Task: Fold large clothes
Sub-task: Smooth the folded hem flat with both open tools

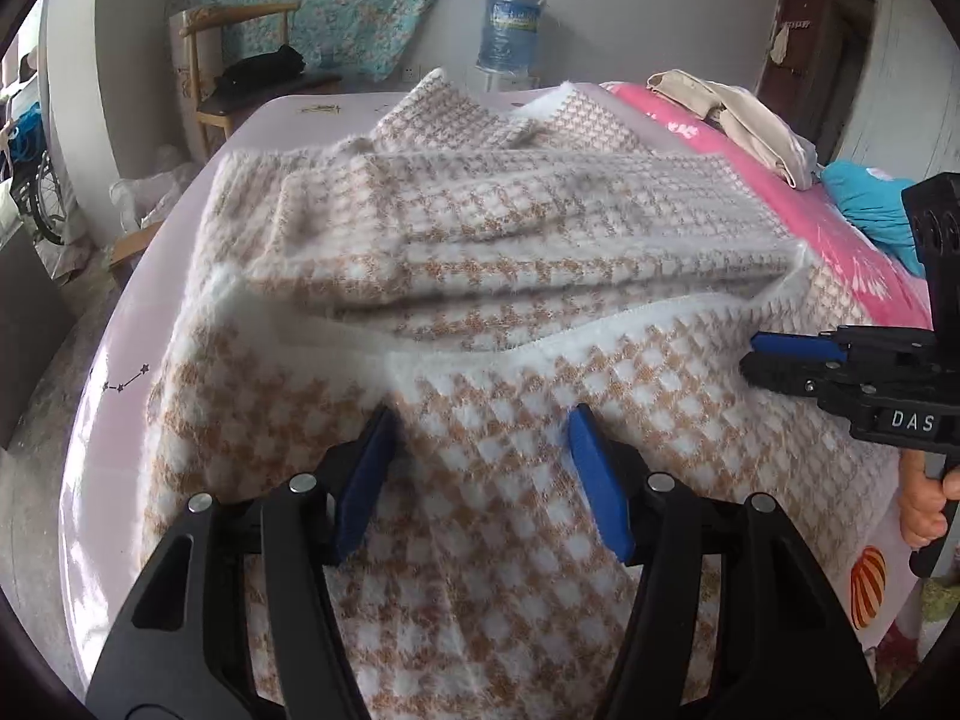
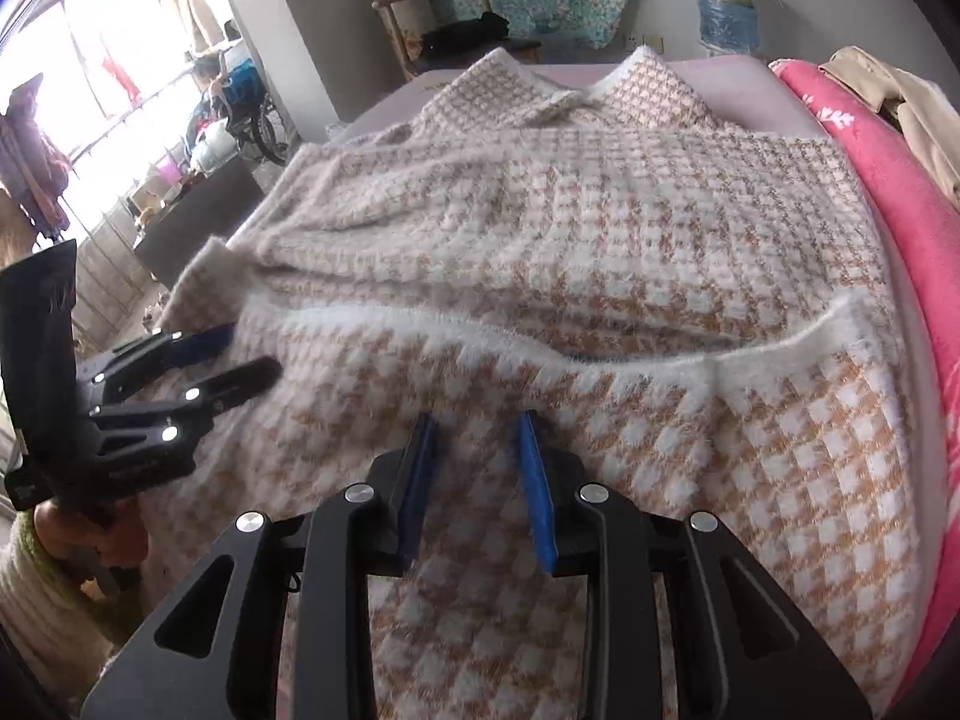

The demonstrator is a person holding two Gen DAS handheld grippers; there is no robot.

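Left gripper [image 1: 483, 462]: jaws spread wide, blue pads facing inward, nothing between them. Right gripper [image 2: 477, 462]: jaws parted more narrowly, likewise holding nothing. Both level, side by side, each gripped by a bare hand [image 1: 924, 498].

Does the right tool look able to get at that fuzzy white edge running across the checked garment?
Probably yes. The right tool hangs open over the checked garment, and the fuzzy white edge lies just ahead of its tips with nothing between. The left tool sits off to the side.
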